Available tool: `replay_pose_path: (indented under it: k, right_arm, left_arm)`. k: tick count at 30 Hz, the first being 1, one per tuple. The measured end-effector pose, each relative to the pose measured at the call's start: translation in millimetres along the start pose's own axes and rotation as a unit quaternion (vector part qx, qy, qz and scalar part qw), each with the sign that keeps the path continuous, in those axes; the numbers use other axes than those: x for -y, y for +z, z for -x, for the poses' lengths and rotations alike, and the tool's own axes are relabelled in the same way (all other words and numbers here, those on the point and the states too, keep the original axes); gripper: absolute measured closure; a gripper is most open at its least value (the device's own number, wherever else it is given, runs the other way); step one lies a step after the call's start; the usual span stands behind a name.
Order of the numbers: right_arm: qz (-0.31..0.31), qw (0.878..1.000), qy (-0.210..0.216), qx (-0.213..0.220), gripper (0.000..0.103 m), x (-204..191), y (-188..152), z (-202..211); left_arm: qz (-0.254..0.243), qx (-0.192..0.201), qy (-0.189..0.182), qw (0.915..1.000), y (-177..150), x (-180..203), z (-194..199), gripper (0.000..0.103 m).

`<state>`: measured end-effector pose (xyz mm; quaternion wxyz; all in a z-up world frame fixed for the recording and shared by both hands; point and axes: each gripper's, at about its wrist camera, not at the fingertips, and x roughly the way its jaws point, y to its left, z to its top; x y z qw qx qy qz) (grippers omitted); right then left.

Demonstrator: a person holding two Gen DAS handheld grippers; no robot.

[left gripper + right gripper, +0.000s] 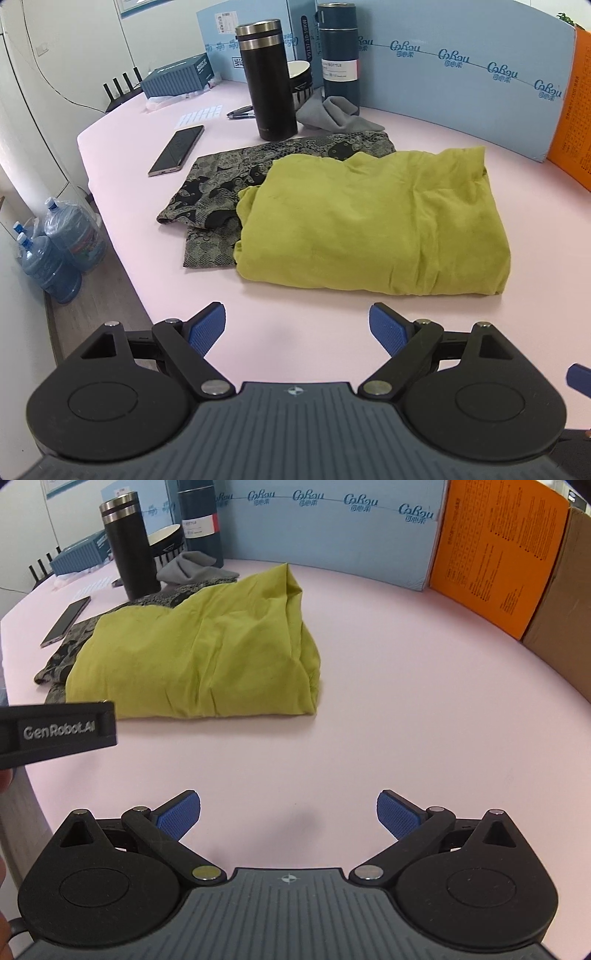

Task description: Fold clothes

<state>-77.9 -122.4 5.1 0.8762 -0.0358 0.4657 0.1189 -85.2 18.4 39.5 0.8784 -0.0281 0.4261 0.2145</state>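
Both tongs hovering wide open and empty over the pink table [369, 664], left gripper [297, 326] and right gripper [289, 814] short of the folded green garment [373, 221] overlapping a patterned garment [218, 184], with closed tumbler [267, 79], bottle [339, 51] and bowl [300, 79] standing behind.

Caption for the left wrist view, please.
Open left gripper hovers over the pink table before a folded green garment overlapping a patterned one.

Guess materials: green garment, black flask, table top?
Green garment: soft matte woven fabric, probably cotton; fine creases, limp folds. Black flask: likely coated metal, with brushed steel bands at the lid. Table top: smooth matte pink surface; material unclear.
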Motion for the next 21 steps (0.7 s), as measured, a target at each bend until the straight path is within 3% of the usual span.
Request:
replay_pose_path:
  k: [5,21]
  right_arm:
    - [-0.005,1.000,0.028,-0.010,0.000,0,-3,-2]
    - [-0.014,0.998,0.046,-0.035,0.000,-2,-7,-14]
  left_arm:
    - [0.002,-0.002,-0.010,0.9999,0,-1,-2,0.019]
    - [0.006,-0.006,-0.023,0.9997,-1,-4,-13,0.017]
